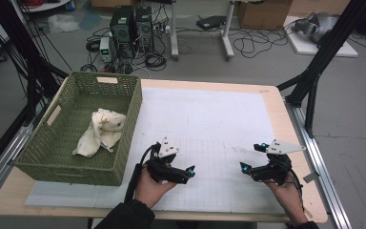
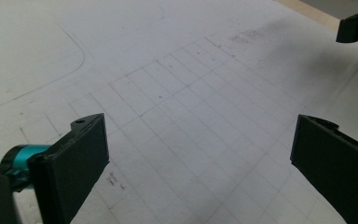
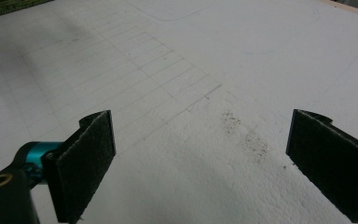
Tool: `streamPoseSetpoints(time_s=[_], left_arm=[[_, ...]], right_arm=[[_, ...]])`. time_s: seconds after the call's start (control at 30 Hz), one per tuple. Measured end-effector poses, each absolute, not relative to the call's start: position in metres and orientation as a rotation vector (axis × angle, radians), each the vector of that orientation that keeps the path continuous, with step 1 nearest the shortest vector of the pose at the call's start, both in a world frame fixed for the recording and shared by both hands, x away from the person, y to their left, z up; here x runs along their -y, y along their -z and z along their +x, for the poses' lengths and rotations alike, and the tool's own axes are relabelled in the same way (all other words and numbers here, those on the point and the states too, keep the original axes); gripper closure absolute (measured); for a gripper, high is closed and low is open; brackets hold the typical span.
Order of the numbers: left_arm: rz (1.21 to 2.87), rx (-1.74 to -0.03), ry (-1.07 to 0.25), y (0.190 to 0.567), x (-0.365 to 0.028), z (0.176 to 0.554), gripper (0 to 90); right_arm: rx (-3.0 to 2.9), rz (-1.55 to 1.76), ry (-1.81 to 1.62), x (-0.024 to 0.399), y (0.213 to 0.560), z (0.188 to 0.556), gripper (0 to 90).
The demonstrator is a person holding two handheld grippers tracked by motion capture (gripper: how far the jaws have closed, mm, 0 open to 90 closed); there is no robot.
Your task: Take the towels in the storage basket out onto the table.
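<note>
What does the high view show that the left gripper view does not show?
The high view alone gives the green basket at the table's left, holding a crumpled cream cloth, and the person's hands around both tools. The left gripper view alone gives a close look at the left gripper, jaws wide apart with nothing between. Both share the white gridded mat and the right gripper, whose jaw tip enters the left gripper view's top right corner.

Green basket (image 1: pixel 124 128) holding cream cloth (image 1: pixel 100 131).
</note>
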State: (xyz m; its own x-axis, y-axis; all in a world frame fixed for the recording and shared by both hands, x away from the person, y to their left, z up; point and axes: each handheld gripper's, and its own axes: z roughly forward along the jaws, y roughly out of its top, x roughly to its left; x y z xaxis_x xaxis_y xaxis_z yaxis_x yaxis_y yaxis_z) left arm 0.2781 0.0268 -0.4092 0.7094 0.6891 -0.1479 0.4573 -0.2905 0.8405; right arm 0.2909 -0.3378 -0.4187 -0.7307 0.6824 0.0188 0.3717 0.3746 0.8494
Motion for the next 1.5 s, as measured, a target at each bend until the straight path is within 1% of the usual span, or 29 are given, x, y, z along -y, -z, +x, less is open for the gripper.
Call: streamPoseSetpoints(time_s=[0.17,0.3,0.43,0.97,1.2,1.5], left_arm=[[1.896,-0.881,-0.226,0.403,-0.027,0.283,10.4],[1.861,-0.88,-0.16,0.399,-0.027,0.287,17.8],[1.81,-0.884,-0.082,0.393,-0.029,0.292,20.5],[1.631,-0.882,0.07,0.357,-0.031,0.306,23.1],[1.599,-0.914,0.099,0.346,-0.032,0.316,24.4],[1.528,-0.933,0.142,0.33,-0.037,0.315,25.6]], right_arm=[[-2.294,0.927,-1.303,0.339,0.418,0.291,7.1],[-2.291,0.933,-1.304,0.34,0.418,0.292,7.1],[-2.283,0.945,-1.305,0.342,0.418,0.291,7.1],[-2.281,0.942,-1.316,0.343,0.418,0.292,7.1],[-2.278,0.945,-1.318,0.343,0.418,0.292,7.1],[-2.274,0.95,-1.325,0.344,0.417,0.292,7.1]])
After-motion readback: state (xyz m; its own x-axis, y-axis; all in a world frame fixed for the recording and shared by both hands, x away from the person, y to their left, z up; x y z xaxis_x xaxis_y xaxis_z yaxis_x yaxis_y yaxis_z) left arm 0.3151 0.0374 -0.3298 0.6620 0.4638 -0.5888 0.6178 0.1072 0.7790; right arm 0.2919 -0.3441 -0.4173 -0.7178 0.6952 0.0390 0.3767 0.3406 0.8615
